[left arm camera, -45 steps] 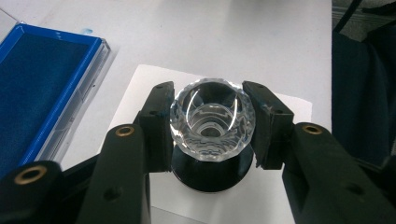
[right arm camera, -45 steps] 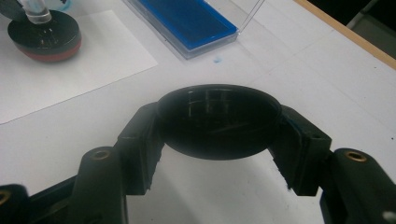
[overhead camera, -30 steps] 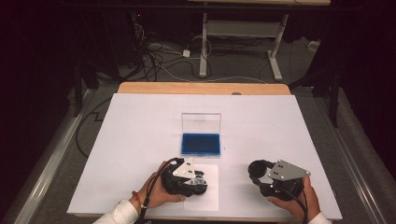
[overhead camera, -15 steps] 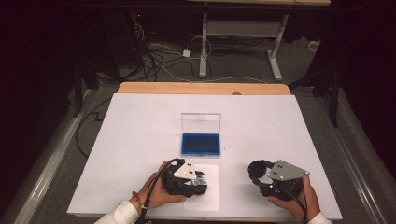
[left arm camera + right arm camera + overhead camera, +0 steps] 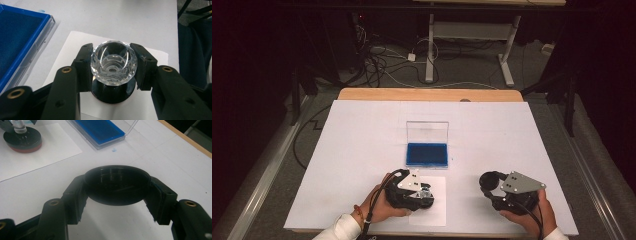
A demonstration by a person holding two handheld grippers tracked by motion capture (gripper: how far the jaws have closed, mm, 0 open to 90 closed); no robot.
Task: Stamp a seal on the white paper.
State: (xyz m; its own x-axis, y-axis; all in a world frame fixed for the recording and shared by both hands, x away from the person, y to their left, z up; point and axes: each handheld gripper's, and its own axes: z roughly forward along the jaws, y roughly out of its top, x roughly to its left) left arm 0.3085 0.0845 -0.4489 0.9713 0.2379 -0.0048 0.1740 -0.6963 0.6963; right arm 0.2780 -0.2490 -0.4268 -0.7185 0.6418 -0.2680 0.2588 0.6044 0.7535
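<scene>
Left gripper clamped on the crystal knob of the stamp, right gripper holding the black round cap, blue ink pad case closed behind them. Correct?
Not quite: the ink pad case is open, its clear lid standing upright, as the high view shows. The left gripper does clamp the crystal knob, and the right gripper holds the black round cap.

On the table (image 5: 362, 150), the open ink pad case (image 5: 427, 154) lies behind a paper sheet (image 5: 438, 210). The crystal-knobbed stamp (image 5: 113, 63) stands on that sheet, left of the round cap (image 5: 117, 185).

Bright table, dark surroundings, soft focus
</scene>
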